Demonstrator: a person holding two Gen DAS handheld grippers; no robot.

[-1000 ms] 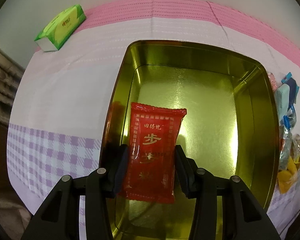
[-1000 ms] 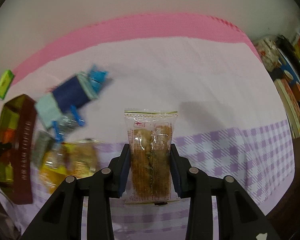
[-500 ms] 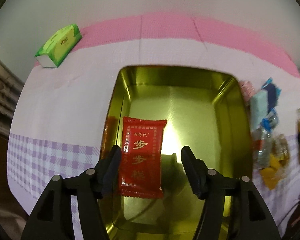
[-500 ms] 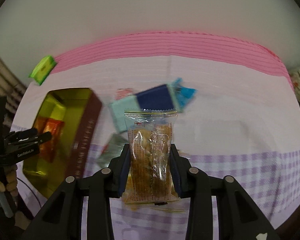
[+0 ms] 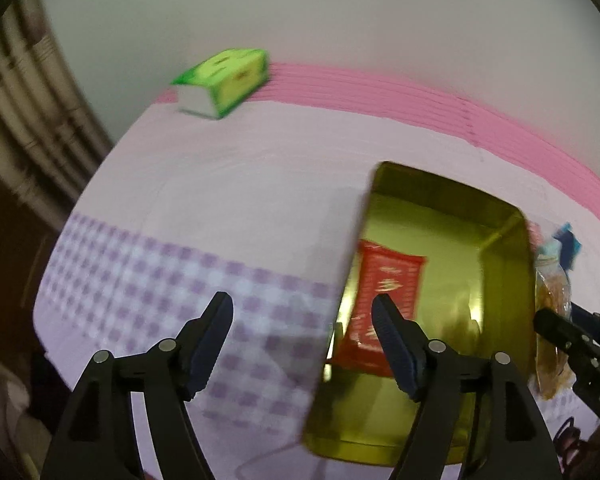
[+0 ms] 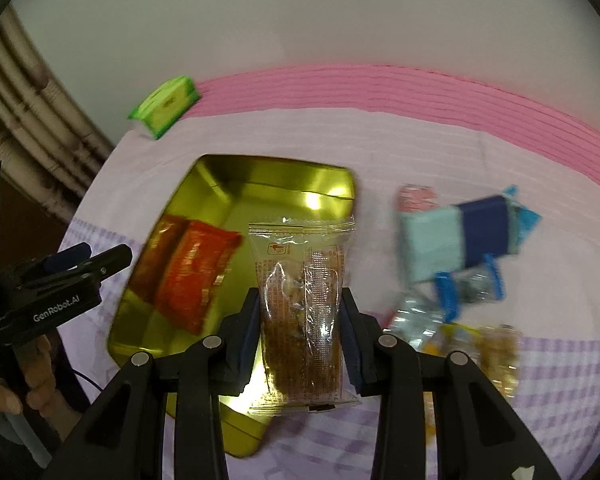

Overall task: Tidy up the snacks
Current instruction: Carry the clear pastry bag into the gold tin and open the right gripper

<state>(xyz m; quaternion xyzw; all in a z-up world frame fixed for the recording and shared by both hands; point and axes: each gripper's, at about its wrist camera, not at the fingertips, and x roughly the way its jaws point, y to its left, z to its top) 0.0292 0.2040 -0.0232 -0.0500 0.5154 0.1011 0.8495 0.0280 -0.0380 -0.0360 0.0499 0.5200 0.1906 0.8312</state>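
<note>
Lying flat in the gold tin (image 6: 332,188), the red snack pack (image 6: 196,272) is let go; the left hand-held gripper (image 5: 302,344) has just been opening, with nothing between its jaws. The right hand-held gripper (image 6: 300,336) squeezes the clear cookie pack (image 6: 304,304) above the tin, standing tall, top seam up. It might catch the tin's edge and flop onto the tabletop (image 6: 380,148).
</note>
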